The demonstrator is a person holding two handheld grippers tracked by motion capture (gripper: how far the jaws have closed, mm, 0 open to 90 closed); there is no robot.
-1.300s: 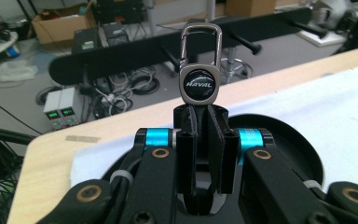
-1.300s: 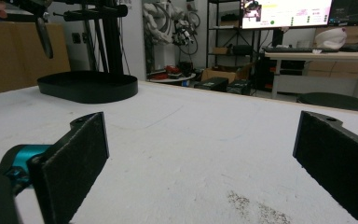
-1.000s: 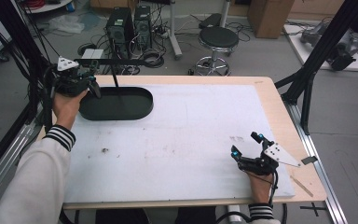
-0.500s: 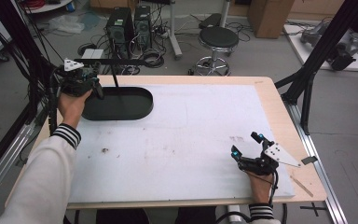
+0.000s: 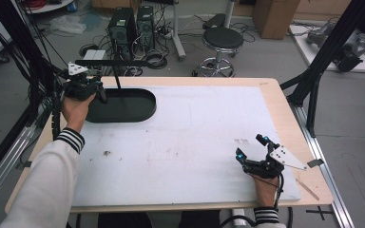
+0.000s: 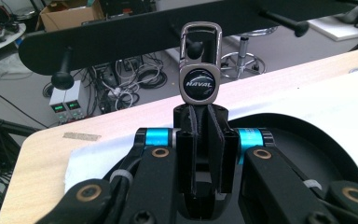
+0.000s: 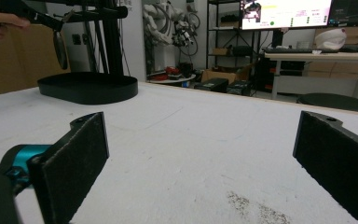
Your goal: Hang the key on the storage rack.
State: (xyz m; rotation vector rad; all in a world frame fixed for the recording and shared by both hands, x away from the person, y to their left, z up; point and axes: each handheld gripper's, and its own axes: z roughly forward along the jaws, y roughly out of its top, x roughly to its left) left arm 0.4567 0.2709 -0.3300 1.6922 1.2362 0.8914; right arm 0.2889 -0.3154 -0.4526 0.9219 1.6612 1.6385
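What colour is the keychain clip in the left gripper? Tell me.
Silver metal, with a dark oval badge; the keychain clip shows best in the left gripper view.

The word "NAVAL" stands in light letters on the dark oval badge of a metal key ring point(image 6: 200, 70), pinched in the left claw point(image 6: 201, 135). No other lettering is legible.

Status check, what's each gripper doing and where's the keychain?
Left gripper shut on keychain, its loop at a peg of the black rack. Right gripper open, resting on the table. Nothing in the way.
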